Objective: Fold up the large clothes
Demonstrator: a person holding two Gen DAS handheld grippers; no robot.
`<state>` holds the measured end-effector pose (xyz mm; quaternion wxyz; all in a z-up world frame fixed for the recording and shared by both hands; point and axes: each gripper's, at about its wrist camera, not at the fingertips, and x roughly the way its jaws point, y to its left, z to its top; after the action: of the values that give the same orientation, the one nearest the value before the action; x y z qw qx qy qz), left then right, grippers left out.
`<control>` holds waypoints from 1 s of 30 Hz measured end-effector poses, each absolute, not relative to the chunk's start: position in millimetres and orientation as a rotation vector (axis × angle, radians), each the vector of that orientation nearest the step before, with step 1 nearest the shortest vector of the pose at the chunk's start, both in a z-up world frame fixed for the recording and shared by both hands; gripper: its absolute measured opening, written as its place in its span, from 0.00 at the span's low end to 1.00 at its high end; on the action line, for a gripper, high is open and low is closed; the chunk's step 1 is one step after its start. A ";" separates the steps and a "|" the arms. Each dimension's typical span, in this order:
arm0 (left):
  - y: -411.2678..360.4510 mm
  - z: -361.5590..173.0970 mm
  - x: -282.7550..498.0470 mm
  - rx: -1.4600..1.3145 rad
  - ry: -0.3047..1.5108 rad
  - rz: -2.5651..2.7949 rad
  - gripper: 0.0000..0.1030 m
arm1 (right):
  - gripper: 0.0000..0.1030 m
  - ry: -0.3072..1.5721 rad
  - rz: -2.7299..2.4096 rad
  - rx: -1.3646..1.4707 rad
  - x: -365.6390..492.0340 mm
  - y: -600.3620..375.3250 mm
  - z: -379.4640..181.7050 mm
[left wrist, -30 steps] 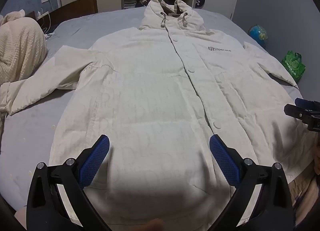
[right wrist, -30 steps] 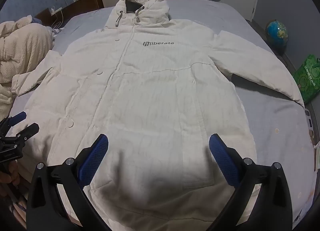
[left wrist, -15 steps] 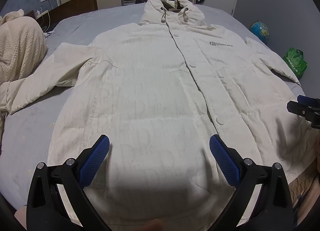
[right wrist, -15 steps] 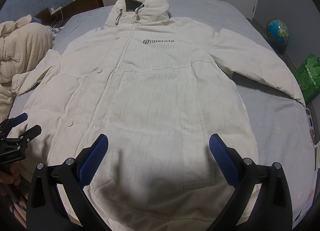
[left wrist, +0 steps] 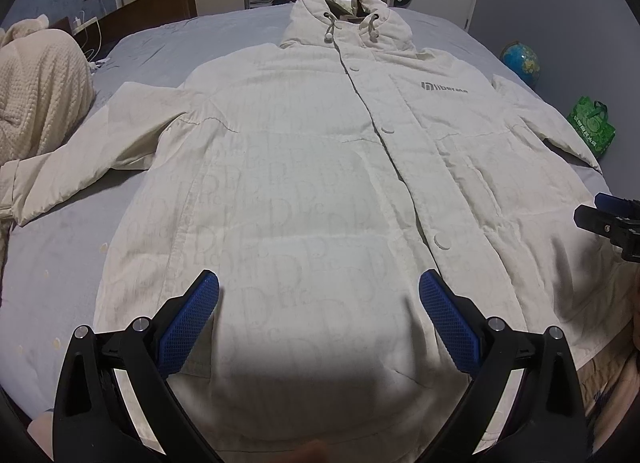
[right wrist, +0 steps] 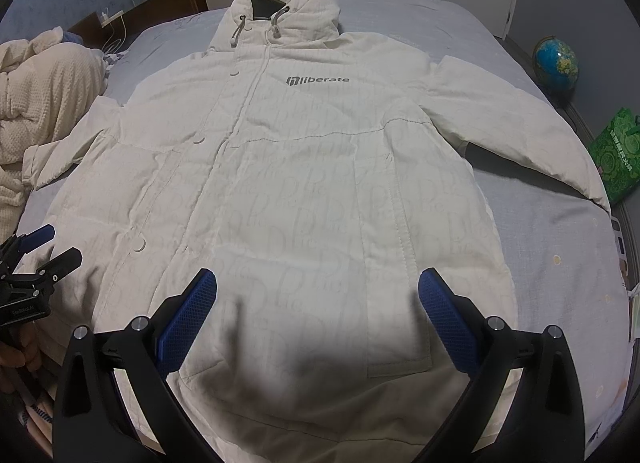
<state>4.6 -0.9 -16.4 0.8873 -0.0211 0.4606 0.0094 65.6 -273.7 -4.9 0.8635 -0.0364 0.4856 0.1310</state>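
Blanket [left wrist: 38,103] at the bed's [left wrist: 52,263] left edge. Coat [left wrist: 320,191] spread flat, front up, hood [left wrist: 348,19] toward the far end, sleeves out. Left tongs [left wrist: 319,295] spread above the left hem; right tongs [right wrist: 318,293] spread above the right hem. Globe [right wrist: 556,63] and bag [right wrist: 618,151] at right.

Coat [left wrist: 320,191] lies on bed [left wrist: 52,263], blanket [left wrist: 36,103] left.
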 end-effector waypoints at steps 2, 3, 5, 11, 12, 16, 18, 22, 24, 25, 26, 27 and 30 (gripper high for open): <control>-1.0 -16.4 4.6 -0.044 0.957 0.020 0.94 | 0.94 1.018 0.274 -0.077 65.2 -273.4 -5.1; -1.0 -16.4 4.4 -0.044 0.957 0.020 0.94 | 0.94 1.018 0.274 -0.077 65.2 -273.4 -5.2; -0.9 -16.4 4.7 -0.044 0.958 0.019 0.94 | 0.94 1.018 0.274 -0.076 65.2 -273.5 -5.3; -0.9 -16.3 4.2 -0.043 0.958 0.020 0.94 | 0.94 1.020 0.275 -0.076 65.5 -274.0 -4.9; -0.8 -16.2 4.1 -0.043 0.958 0.020 0.94 | 0.94 1.019 0.276 -0.075 65.2 -274.0 -4.8; -0.6 -15.9 5.1 -0.043 0.959 0.019 0.94 | 0.94 1.020 0.277 -0.075 65.1 -273.8 -5.3; -0.7 -15.9 4.8 -0.043 0.959 0.019 0.94 | 0.94 1.021 0.276 -0.075 65.5 -273.8 -5.4; 0.2 -16.9 4.9 -0.046 0.959 0.020 0.94 | 0.94 1.023 0.276 -0.077 65.3 -273.9 -5.6; 0.8 -17.6 4.3 -0.049 0.959 0.020 0.94 | 0.94 1.023 0.277 -0.076 65.6 -273.9 -5.5; 0.8 -18.0 3.9 -0.050 0.959 0.020 0.94 | 0.94 1.023 0.277 -0.077 65.9 -273.9 -5.5; 1.2 -18.4 3.5 -0.051 0.959 0.020 0.94 | 0.94 1.024 0.277 -0.078 65.2 -273.8 -5.6; 1.3 -18.4 3.4 -0.050 0.959 0.020 0.94 | 0.94 1.024 0.277 -0.077 65.7 -273.9 -5.5; 1.3 -18.2 3.6 -0.050 0.959 0.020 0.94 | 0.94 1.023 0.277 -0.077 65.1 -274.0 -5.5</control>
<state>3.6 1.3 -18.2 0.8870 -0.0239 0.4611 0.0097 65.1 -274.0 -5.5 0.8621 -0.0367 0.4879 0.1319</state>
